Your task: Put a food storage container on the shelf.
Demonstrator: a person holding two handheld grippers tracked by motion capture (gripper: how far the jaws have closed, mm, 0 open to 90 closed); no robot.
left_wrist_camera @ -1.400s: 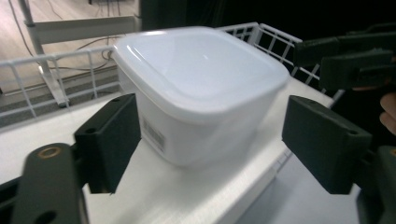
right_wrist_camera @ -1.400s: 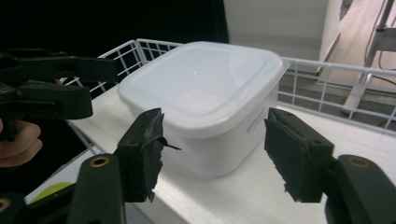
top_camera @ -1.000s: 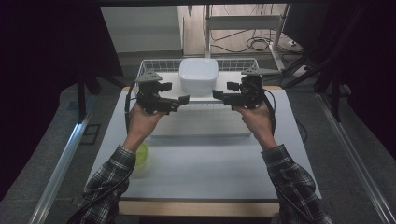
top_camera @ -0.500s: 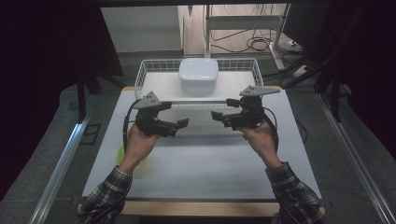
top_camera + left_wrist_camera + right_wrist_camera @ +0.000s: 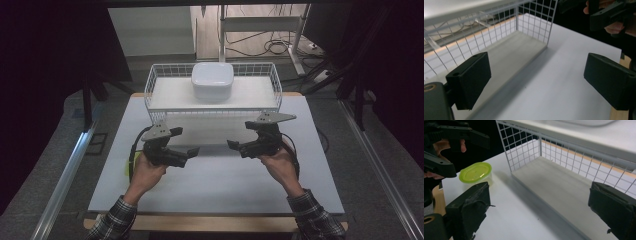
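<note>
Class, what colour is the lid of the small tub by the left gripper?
Lime green lid, clearest in the right gripper view.

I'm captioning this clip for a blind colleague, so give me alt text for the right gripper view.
The right tongs hang open and empty over a white table, facing the lower shelf of a white wire rack. To the left stands a small tub with a lime green lid, with the left tongs in a hand behind it.

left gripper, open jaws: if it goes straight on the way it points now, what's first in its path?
Likely the white tabletop, just beside the near corner of the wire rack. The left gripper tilts downward; nothing lies between its open jaws. Depth unclear; the right gripper sits above that line.
</note>
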